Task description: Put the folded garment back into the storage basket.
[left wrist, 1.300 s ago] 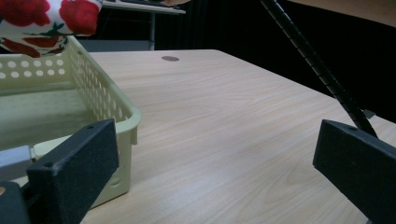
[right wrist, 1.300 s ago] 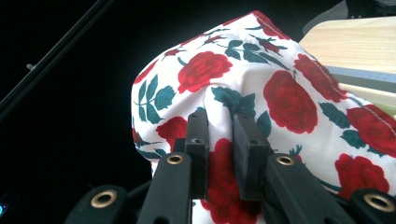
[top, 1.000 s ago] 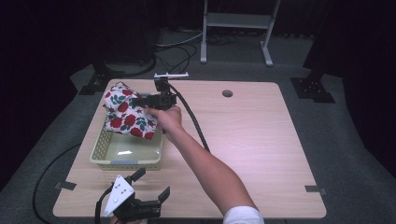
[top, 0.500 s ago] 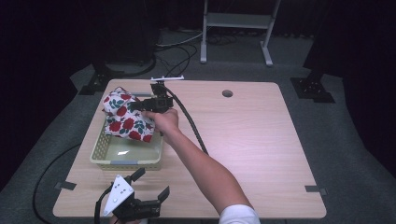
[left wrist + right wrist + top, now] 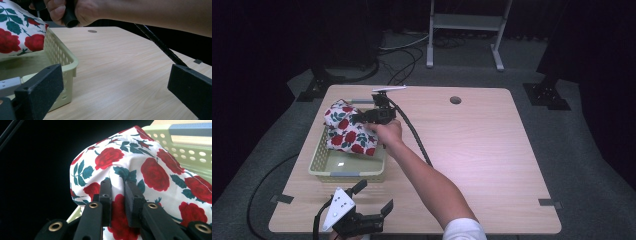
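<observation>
A white cloth with red roses (image 5: 346,131) hangs bunched over the far end of a pale green basket (image 5: 328,171), its lower part inside the basket. My right gripper (image 5: 361,119) is shut on a fold of it. In the right gripper view the two jaws (image 5: 117,186) pinch the rose cloth (image 5: 152,170) above the basket's perforated wall (image 5: 192,153). My left gripper (image 5: 375,195) stands open at the table's front edge, holding nothing. In the left gripper view its wide jaws (image 5: 116,80) frame the basket's corner (image 5: 62,60), with the cloth (image 5: 17,32) above it.
The wooden table (image 5: 482,145) has a round hole (image 5: 455,100) at its far side. The right gripper's black cable (image 5: 414,135) trails across the table beside the person's forearm (image 5: 427,180). A metal stand (image 5: 464,22) is on the floor beyond the table.
The right hand has lowered the rose cloth a little, so it sinks further into the basket. The left gripper has stayed where it was.
</observation>
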